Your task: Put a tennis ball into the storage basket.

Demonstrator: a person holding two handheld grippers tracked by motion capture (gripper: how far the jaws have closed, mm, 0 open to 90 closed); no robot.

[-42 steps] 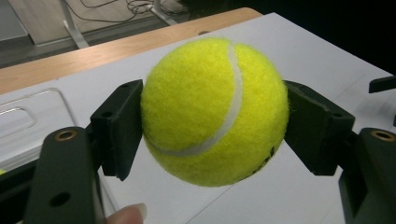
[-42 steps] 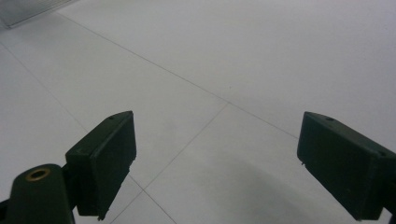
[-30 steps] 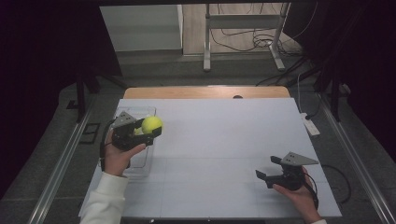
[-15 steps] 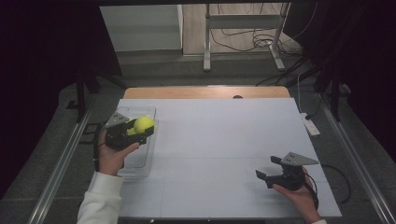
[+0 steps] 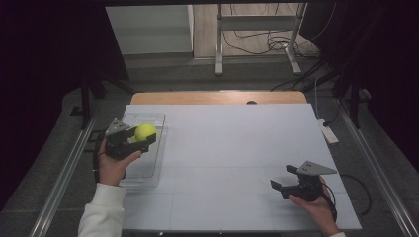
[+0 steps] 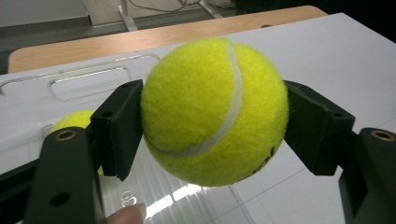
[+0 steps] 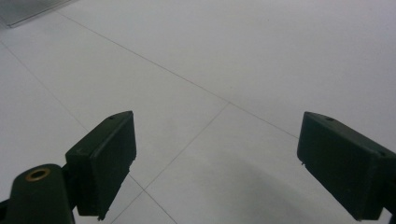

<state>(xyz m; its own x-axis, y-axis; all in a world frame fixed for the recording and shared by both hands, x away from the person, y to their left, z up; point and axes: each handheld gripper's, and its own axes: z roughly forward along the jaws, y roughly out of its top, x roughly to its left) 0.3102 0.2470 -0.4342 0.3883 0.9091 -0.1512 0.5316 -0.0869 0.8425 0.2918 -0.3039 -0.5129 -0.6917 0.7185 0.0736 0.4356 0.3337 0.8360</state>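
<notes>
The left gripper [image 5: 141,139] is closed on a yellow tennis ball [image 6: 215,112]; in the left gripper view both black pads press the ball from its two sides, and the white seam of the ball runs down its front. In the high view the ball [image 5: 145,131] is held above a clear plastic container [image 5: 148,168], which lies at the left edge of the white table [image 5: 232,148]. Under the left jaw, a second yellow ball [image 6: 74,122] shows partly inside the container. The left hand [image 5: 112,165] holds the gripper from below. The right gripper [image 5: 282,178] is near the right front of the table, well apart from the container. Its jaws stand wide open with nothing between them, above the bare table surface.
</notes>
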